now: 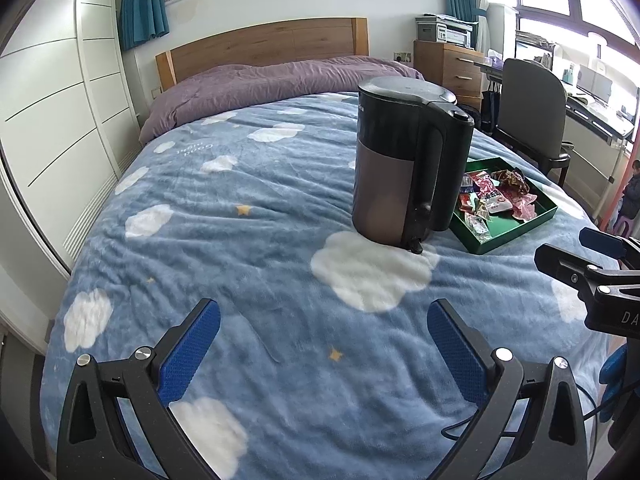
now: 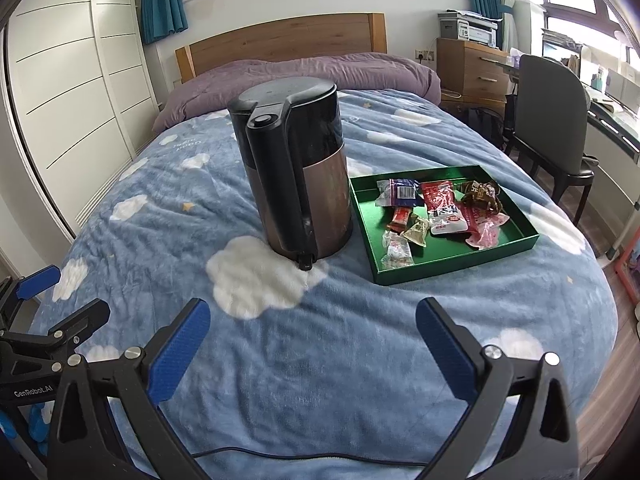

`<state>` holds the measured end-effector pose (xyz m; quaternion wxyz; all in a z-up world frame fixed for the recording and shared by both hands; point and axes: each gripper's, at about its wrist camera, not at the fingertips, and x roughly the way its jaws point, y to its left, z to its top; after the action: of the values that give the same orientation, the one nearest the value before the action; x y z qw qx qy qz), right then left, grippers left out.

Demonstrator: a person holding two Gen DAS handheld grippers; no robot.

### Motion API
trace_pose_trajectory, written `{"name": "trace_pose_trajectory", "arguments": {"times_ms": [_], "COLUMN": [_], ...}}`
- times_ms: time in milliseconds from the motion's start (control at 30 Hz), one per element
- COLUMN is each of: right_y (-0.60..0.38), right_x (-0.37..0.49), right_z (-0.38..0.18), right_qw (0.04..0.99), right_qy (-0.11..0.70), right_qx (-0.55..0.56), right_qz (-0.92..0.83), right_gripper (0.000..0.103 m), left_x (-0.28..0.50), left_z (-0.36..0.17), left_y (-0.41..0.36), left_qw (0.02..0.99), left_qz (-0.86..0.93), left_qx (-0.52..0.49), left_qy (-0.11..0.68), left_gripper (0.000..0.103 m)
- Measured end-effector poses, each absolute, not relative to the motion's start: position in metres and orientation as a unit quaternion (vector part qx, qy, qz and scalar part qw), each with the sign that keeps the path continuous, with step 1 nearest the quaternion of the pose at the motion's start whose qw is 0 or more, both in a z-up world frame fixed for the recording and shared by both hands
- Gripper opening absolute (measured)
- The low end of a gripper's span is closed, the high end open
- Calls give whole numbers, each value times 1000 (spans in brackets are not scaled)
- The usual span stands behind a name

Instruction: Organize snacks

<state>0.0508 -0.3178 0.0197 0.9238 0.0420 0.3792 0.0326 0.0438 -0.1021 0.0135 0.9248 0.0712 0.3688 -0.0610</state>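
Two grippers wide apart and empty, snacks [image 2: 440, 208] in green tray [image 2: 452, 268], long axis running toward headboard.

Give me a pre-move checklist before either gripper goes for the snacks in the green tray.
1. Left gripper open, nothing between its pads: ok.
2. Right gripper open, nothing between its pads: ok.
3. Snacks all inside the green tray, none seen loose on the blanket: ok.
4. Kettle stands upright right beside the tray's left wall; clear path for the left gripper: not ok, the kettle hides part of the tray in the left wrist view.
5. Right gripper's path to the tray unobstructed: ok.
6. Where the snacks should be sorted to: cannot tell, no other container in view.
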Motion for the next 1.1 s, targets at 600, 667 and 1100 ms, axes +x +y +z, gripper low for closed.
{"name": "trace_pose_trajectory", "arguments": {"times_ms": [600, 667, 1100], "right_y": [-335, -334, -334], "right_x": [53, 52, 52], "right_z": [20, 20, 20], "right_qw": [924, 924, 924], "right_qy": [379, 379, 380], "right_qx": [37, 35, 34], "right_qz": [16, 16, 16], "right_gripper": [103, 103, 103], "left_x": [49, 49, 49], "left_z": [16, 16, 17], "left_y": [-107, -108, -109], "left_qw": [924, 925, 926], "left_qz": [-65, -65, -70], "left_qx": [68, 68, 66], "left_qy": [369, 368, 366], "left_gripper": [102, 102, 102]}}
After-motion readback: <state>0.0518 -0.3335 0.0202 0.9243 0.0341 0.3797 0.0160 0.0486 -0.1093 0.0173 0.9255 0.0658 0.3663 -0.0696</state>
